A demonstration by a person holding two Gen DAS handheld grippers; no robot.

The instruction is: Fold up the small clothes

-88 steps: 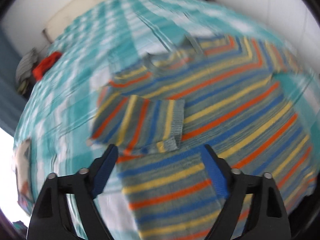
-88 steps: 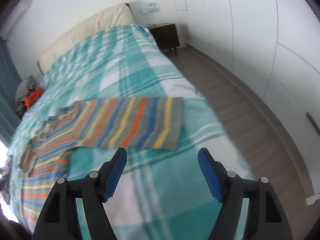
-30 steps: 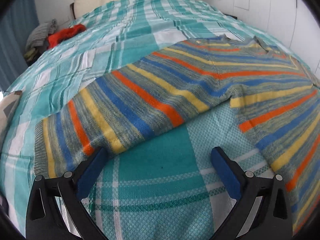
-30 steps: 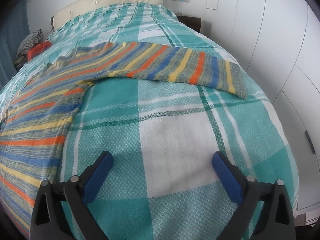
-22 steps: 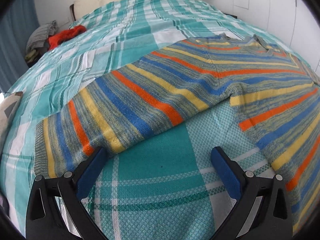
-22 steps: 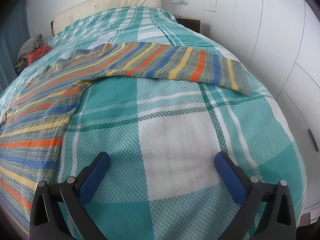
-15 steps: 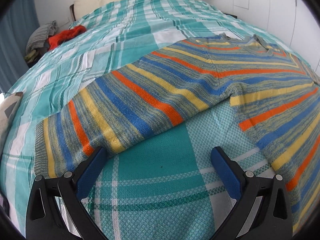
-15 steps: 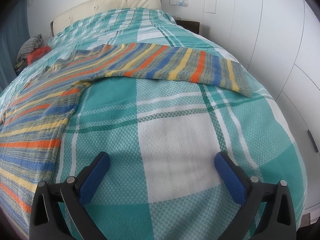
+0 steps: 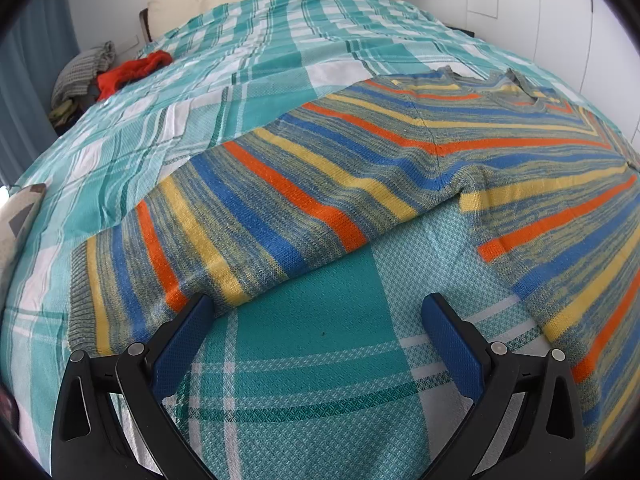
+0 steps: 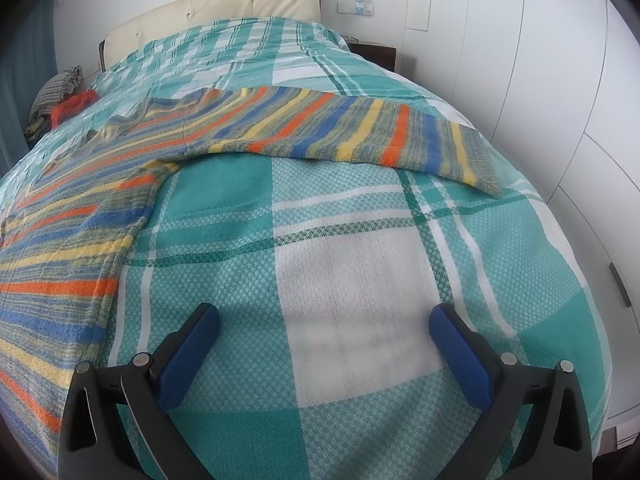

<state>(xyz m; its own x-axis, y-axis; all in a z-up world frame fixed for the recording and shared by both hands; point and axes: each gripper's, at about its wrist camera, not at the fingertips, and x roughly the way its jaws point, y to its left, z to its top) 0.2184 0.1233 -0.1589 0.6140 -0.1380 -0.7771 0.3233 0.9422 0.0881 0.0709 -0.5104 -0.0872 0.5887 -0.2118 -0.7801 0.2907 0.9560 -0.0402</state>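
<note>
1. Your sweater lies flat on the bed, arms spread out to both sides.
2. Your left gripper has its jaws spread wide and holds nothing. Its left finger is right at the edge of the left sleeve, maybe touching it.
3. Your right gripper is spread wide too, with nothing in it. It sits over bare blanket, well apart from the right sleeve.
4. The sweater looks soft, floppy and light. It will sag and bend when you lift it. The knit is not slippery, so a pinch should hold.
5. I think the best places to pinch are the sleeve ends, at the grey cuffs.
6. The neck points to the pillow end of the bed. The body runs down toward you. The two sleeves make one long line across the bed, side to side.
7. A pile of other clothes sits far off at the bed's top corner.
</note>
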